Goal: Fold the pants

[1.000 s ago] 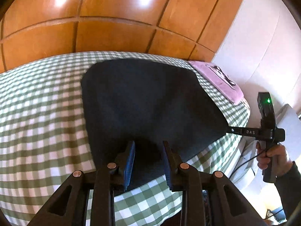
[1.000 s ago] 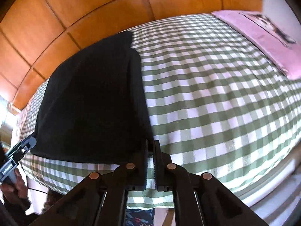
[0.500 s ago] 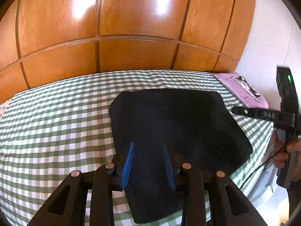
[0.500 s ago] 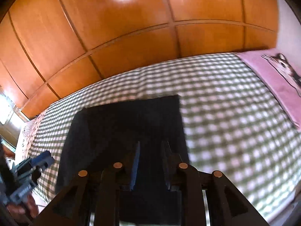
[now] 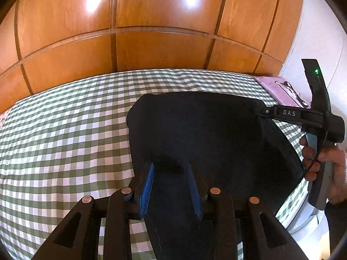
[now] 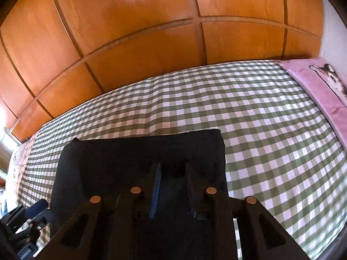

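The black pants (image 5: pixel 206 134) lie folded in a flat rectangle near the front edge of the green-checked bed (image 5: pixel 65 130); they also show in the right wrist view (image 6: pixel 141 156). My left gripper (image 5: pixel 171 169) is open, above the near part of the pants, holding nothing. My right gripper (image 6: pixel 173 169) is open, above the pants' near right part, holding nothing. In the left wrist view the right gripper (image 5: pixel 263 111) shows from the side, over the pants' right edge. The left gripper's body (image 6: pixel 28 221) shows at the lower left of the right wrist view.
A pink pillow (image 6: pixel 325 86) with an animal print lies at the right end of the bed. Wooden wardrobe panels (image 5: pixel 151 32) stand behind the bed. A white wall (image 5: pixel 314 43) is at the right.
My right gripper has let go of the pants' corner and opened. Both grippers have lifted and drawn back from the cloth. The pants now lie flat and folded.
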`<state>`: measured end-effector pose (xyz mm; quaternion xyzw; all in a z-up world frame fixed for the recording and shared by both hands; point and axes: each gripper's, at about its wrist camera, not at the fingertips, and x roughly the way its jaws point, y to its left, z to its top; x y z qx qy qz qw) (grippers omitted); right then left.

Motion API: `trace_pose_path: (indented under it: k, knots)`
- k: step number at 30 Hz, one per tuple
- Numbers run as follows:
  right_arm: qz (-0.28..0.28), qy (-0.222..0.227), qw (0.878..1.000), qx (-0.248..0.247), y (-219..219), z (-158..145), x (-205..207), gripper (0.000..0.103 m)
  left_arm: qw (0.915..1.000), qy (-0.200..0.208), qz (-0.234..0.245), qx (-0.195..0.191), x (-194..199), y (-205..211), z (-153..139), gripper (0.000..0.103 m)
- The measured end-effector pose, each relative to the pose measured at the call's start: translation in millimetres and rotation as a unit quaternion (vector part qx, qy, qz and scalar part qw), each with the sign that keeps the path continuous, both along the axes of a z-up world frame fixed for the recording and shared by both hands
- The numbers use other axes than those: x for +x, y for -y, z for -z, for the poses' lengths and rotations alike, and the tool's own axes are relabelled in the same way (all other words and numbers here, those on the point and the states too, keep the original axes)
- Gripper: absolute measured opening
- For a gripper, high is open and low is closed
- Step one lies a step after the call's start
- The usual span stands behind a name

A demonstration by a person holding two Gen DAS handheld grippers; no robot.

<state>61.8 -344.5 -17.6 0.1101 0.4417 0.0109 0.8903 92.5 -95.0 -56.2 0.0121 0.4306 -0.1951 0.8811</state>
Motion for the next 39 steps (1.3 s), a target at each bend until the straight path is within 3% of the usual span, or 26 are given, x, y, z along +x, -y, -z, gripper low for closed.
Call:
trace_pose_path:
  k: [7, 11, 15, 16, 17, 18, 20, 23, 25, 29, 32, 36, 37, 39]
  knots:
    - [0.019, 0.026, 0.999, 0.0, 3, -4, -5, 0.024, 0.9993, -0.02, -0.018, -0.025, 25, -13, 0, 0.032]
    - [0.04, 0.038, 0.998, 0.034, 21, -5, -11, 0.049, 0.9943, -0.053, -0.033, -0.087, 46, -37, 3, 0.041]
    - [0.043, 0.02, 0.998, 0.044, 28, 6, -7, 0.049, 0.9859, -0.089, -0.051, -0.132, 72, -54, 16, 0.048]
    - [0.045, 0.018, 0.998, 0.044, 28, 8, -8, 0.048, 0.9836, -0.096, -0.051, -0.144, 76, -57, 18, 0.048]
    - [0.046, 0.018, 0.998, 0.036, 28, 9, -8, 0.039, 0.9809, -0.104, -0.049, -0.157, 80, -59, 21, 0.048]
    - [0.044, 0.019, 0.998, 0.031, 26, 10, -8, 0.024, 0.9766, -0.116, -0.048, -0.175, 86, -62, 25, 0.048]
    - [0.037, 0.019, 0.999, 0.022, 24, 11, -9, 0.014, 0.9705, -0.135, -0.045, -0.195, 96, -64, 32, 0.048]
    - [0.027, 0.024, 0.999, 0.006, 19, 10, -11, 0.01, 0.954, -0.179, -0.045, -0.236, 112, -65, 48, 0.048]
    - [0.027, 0.029, 0.999, -0.003, 19, 8, -13, 0.001, 0.943, -0.199, -0.048, -0.262, 120, -67, 57, 0.049]
    - [0.027, 0.036, 0.999, 0.0, 22, 9, -16, 0.001, 0.933, -0.22, -0.037, -0.282, 125, -69, 64, 0.049]
    - [0.029, 0.041, 0.999, 0.006, 23, 8, -22, 0.001, 0.9381, -0.202, -0.026, -0.28, 122, -70, 58, 0.038]
    - [0.029, 0.042, 0.999, -0.001, 21, 9, -25, 0.001, 0.9674, -0.107, -0.01, -0.229, 98, -61, 30, 0.026]
    - [0.03, 0.04, 0.999, -0.006, 21, 11, -25, 0.001, 0.9766, -0.065, -0.005, -0.205, 85, -55, 17, 0.026]
    - [0.034, 0.032, 0.999, -0.016, 21, 16, -22, 0.0, 0.9885, -0.024, -0.007, -0.149, 73, -43, 8, 0.023]
